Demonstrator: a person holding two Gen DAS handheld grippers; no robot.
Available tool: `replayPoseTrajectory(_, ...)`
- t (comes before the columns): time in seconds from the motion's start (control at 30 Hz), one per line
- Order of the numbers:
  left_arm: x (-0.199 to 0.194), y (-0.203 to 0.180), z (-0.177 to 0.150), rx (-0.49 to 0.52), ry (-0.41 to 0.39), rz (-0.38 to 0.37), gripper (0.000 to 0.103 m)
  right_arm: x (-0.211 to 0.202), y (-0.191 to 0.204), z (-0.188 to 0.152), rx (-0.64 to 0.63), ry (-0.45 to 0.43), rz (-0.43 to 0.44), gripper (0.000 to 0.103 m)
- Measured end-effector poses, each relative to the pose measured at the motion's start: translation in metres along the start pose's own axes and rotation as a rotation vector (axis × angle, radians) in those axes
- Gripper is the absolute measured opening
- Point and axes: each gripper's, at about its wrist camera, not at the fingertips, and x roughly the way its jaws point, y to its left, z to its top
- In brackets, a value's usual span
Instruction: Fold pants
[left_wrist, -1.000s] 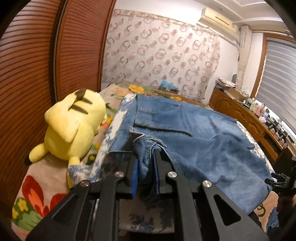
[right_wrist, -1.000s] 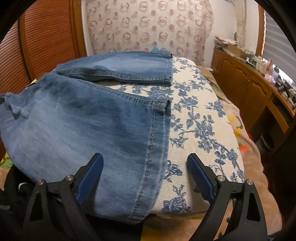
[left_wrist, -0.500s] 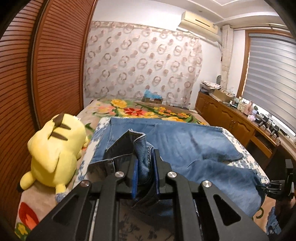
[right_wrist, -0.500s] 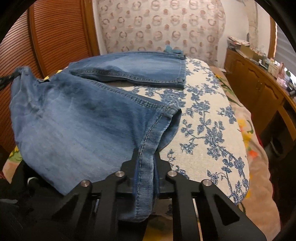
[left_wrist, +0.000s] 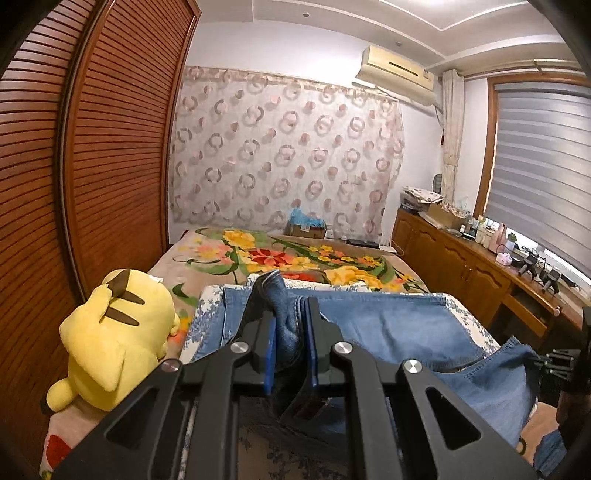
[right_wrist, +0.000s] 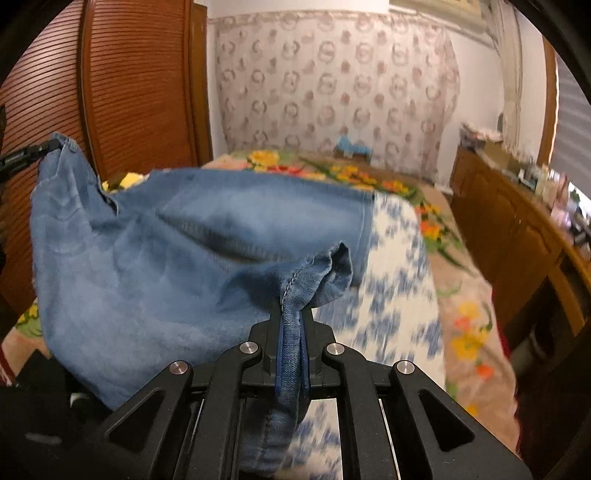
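Blue jeans (left_wrist: 388, 325) lie partly on a white pad with blue flowers (right_wrist: 399, 277) on the bed. My left gripper (left_wrist: 290, 314) is shut on a bunched waistband corner and holds it up; from the right wrist it shows at the far left (right_wrist: 26, 153), with the denim hanging from it. My right gripper (right_wrist: 291, 317) has its jaws closing tight on the hem seam of one leg, pads pressing on the denim. The jeans (right_wrist: 147, 258) sag between the two grips, raised off the pad. In the left wrist view the right gripper (left_wrist: 554, 360) sits at the right edge.
A yellow plush toy (left_wrist: 114, 332) lies on the flowered blanket (left_wrist: 295, 258) left of the pad. Louvred wooden doors (left_wrist: 92, 166) line the left side. A wooden sideboard (left_wrist: 461, 266) with bottles runs along the right. A box (left_wrist: 308, 227) stands at the bed's far end.
My right gripper shut on the leg hem and lifted it. My left gripper rose with the waistband, so the near half of the jeans came up off the pad.
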Motion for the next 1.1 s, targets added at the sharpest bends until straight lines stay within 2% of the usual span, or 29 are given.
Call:
replayPoseTrajectory(0.17,0.005,0.0,0.004,0.003,0.009,0.005,0.01,0.026,-0.002,0.023,-0.007,-0.001,-0.01,0.004)
replayPoseTrajectory(0.43,0.017,-0.006,-0.004,0.017,0.045,0.006,0.01,0.083,0.0,0.011,0.019,0.094,0.03,0.006)
replayPoseTrajectory(0.47,0.018,-0.007,-0.004,0.017,0.046,0.007,0.01,0.083,0.0,0.01,0.026,0.091,0.032,0.01)
replayPoseTrajectory(0.5,0.019,-0.008,-0.004,0.016,0.048,0.006,0.01,0.082,-0.002,0.009,0.034,0.085,0.034,0.013)
replayPoseTrajectory(0.57,0.022,-0.009,-0.002,0.013,0.05,0.006,0.01,0.072,-0.005,0.009,0.054,0.072,0.027,0.033)
replayPoseTrajectory(0.67,0.026,-0.01,-0.001,0.018,0.051,0.014,0.01,0.049,-0.014,0.007,0.087,0.026,0.026,0.043)
replayPoseTrajectory(0.77,0.035,-0.014,0.003,0.028,0.056,0.027,0.01,0.019,-0.025,-0.001,0.106,-0.003,0.009,0.047)
replayPoseTrajectory(0.9,0.051,-0.021,0.007,0.037,0.074,0.039,0.01,-0.01,-0.031,-0.023,0.12,0.0,0.006,0.048)
replayPoseTrajectory(1.1,0.074,-0.022,0.007,0.038,0.109,0.062,0.01,-0.021,-0.025,-0.063,0.13,0.05,0.033,0.052)
